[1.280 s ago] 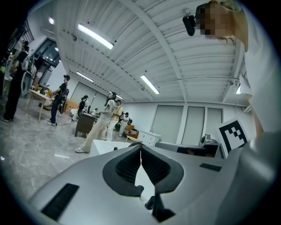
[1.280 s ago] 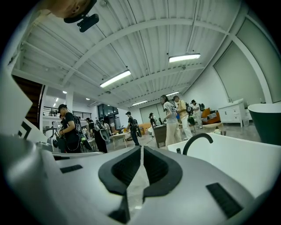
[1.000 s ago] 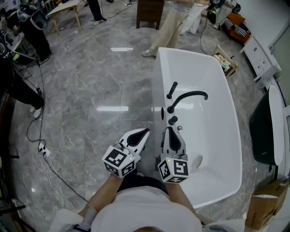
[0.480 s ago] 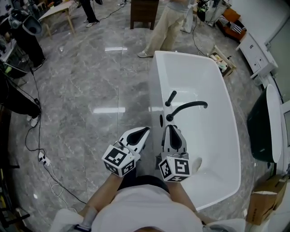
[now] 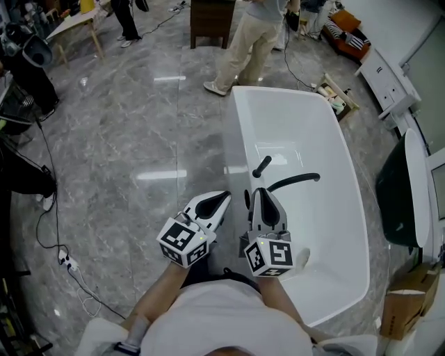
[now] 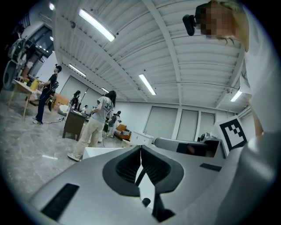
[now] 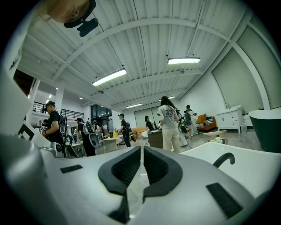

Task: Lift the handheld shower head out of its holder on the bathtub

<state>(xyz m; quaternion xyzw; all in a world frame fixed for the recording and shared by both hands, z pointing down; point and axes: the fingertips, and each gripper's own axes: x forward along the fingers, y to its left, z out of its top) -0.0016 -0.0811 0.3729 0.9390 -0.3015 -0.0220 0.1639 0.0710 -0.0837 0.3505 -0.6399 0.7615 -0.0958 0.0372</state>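
The white bathtub (image 5: 348, 229) stands on the grey marble floor. On its left rim are the black handheld shower head (image 5: 261, 166), upright in its holder, and a curved black faucet spout (image 5: 293, 181). My left gripper (image 5: 224, 198) is shut and empty, over the floor just left of the rim. My right gripper (image 5: 258, 192) is shut and empty over the rim, a little short of the shower head. In the right gripper view the closed jaws (image 7: 142, 148) point level, with the spout (image 7: 224, 159) to their right. The left gripper view shows its jaws (image 6: 140, 148) closed.
A person in beige trousers (image 5: 247, 42) stands at the tub's far end, beside a dark wooden cabinet (image 5: 212, 14). A dark green tub (image 5: 396, 195) lies to the right. Cables (image 5: 66, 261) trail on the floor at left. A cardboard box (image 5: 400, 320) sits at lower right.
Both grippers have moved forward along the tub's left rim, so the shower head and spout now lie closer to their tips. Both stayed shut.
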